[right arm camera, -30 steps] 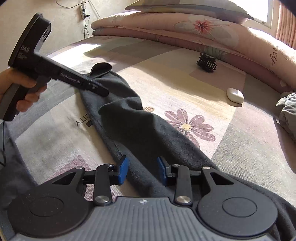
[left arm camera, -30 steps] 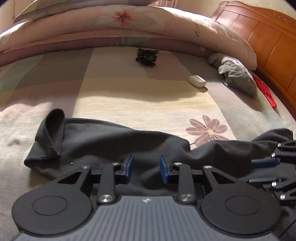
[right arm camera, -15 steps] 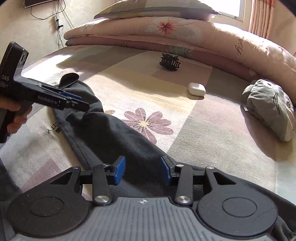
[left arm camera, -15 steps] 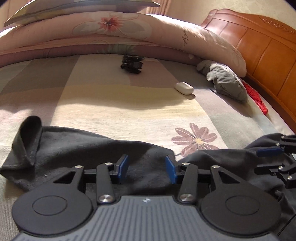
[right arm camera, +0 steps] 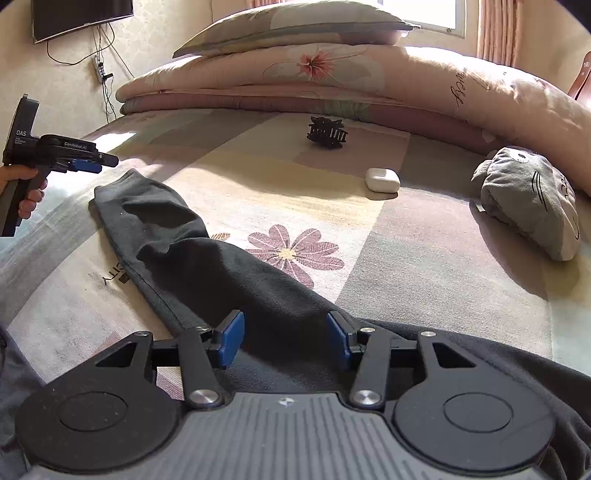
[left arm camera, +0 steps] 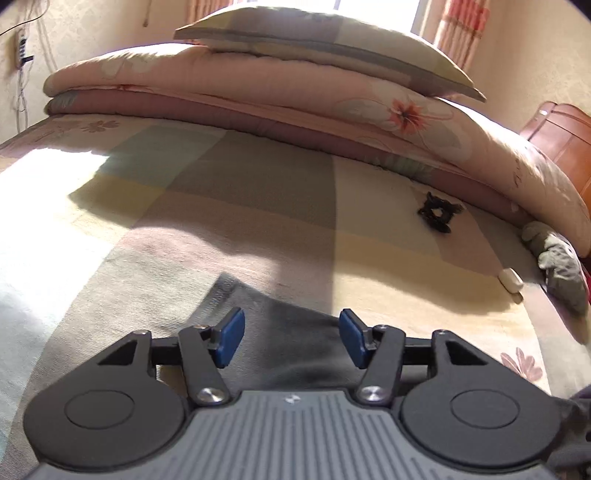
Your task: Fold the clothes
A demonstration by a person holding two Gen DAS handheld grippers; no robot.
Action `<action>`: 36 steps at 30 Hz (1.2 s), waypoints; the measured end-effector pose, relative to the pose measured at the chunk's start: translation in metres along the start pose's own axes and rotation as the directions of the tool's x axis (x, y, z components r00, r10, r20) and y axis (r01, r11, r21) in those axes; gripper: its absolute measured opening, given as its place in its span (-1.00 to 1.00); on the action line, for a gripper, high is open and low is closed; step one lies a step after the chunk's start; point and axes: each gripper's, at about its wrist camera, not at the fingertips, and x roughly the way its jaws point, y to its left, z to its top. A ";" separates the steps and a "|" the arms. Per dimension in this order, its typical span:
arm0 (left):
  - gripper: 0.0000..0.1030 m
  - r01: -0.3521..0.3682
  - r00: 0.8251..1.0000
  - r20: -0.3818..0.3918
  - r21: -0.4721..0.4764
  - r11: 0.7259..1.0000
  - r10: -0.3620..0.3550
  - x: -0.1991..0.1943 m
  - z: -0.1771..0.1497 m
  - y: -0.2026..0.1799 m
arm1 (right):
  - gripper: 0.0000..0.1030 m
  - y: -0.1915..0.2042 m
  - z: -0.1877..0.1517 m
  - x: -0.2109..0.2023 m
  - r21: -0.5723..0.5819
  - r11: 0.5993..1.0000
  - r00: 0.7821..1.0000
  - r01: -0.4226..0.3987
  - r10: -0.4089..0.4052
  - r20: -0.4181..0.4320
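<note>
Nearest in the right wrist view, the right hand-held gripper (right arm camera: 285, 338) hangs over the dark garment (right arm camera: 236, 273) with its blue pads apart and its jaws opening; cloth lies beneath the gap, and neither pad presses on it. The garment lies on the bed (right arm camera: 424, 258), its long sleeve running away to the left and ending in a cuff near the far left edge of the bedspread. To the right of the sleeve the bedspread is open and flat as far as a printed flower (right arm camera: 291, 253).

In the left wrist view the left hand-held gripper (left arm camera: 291, 341) likewise has its jaws opening, pads apart, over the dark cuff end of the garment (left arm camera: 295, 332), gripping nothing. Ahead of it lies a broad bare stretch of bedspread (left arm camera: 221, 192), part sunlit, part shadowed.

Only the right view shows the left tool from outside, carried by a hand (right arm camera: 22, 184) just beyond the cuff. It also shows the whole sleeve; the left view gives only its blurred tip.

Farther off sit a white case (right arm camera: 382, 180), a black hair claw (right arm camera: 327, 133) and a grey plush (right arm camera: 532, 199). Folded quilts (right arm camera: 332, 74) and a pillow (right arm camera: 295, 22) close the far edge. The garment's body is cut off by the lower frame.
</note>
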 end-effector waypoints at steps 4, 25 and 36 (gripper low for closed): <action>0.15 0.153 0.985 -0.102 0.116 0.981 -0.142 0.011 -0.027 -0.066 | 0.06 0.012 -0.004 0.012 -0.002 0.997 0.995 -0.083 0.083 -0.048; 0.47 0.369 0.929 -0.179 0.399 0.839 -0.324 0.003 -0.076 -0.215 | -0.18 -0.026 0.012 -0.001 -0.081 0.997 0.997 0.018 -0.024 -0.068; 0.52 0.371 0.922 -0.259 0.381 0.847 -0.287 0.011 -0.119 -0.220 | -0.12 -0.091 0.009 0.022 -0.208 0.977 0.987 0.049 -0.079 -0.140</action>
